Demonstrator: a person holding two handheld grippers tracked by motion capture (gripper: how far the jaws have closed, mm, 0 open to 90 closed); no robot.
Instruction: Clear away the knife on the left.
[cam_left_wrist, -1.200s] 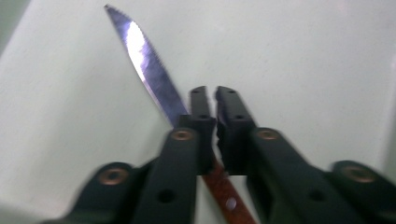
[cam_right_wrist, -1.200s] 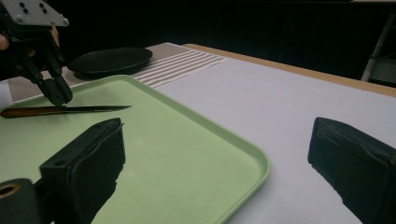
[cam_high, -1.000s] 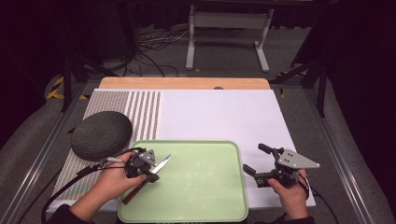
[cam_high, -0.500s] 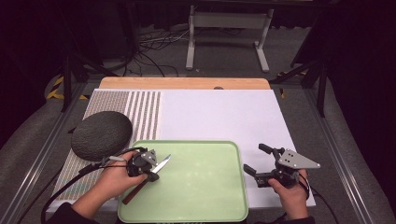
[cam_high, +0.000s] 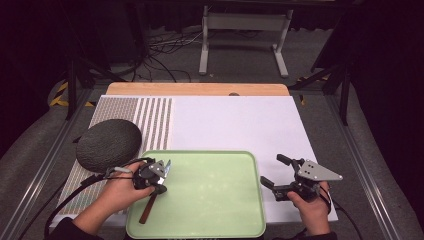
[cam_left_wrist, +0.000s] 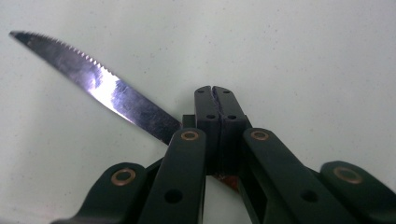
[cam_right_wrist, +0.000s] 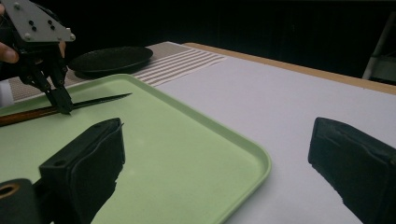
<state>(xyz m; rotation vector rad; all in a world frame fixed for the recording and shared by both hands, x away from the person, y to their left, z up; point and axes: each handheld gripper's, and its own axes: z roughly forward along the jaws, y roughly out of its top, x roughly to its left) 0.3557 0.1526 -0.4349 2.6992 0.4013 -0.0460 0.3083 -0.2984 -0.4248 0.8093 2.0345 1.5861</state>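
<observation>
Knife (cam_high: 152, 192) lies at the left edge of the green tray (cam_high: 215, 200), low in the high view, serrated blade pointing up-right; the left gripper (cam_high: 159, 176) is clamped on it where blade meets wooden handle. Tray centre lies bare. The right gripper (cam_high: 272, 172), jaws wide, hovers past the tray's right rim over the white mat (cam_high: 235, 122). A dark round plate (cam_high: 108, 144) sits at left.

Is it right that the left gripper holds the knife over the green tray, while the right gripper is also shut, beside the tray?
Not quite. The left gripper is shut on the knife over the green tray, but the right gripper is open, not shut: the right gripper view shows its two fingers wide apart with nothing between them. It is beside the tray, as you say.
</observation>
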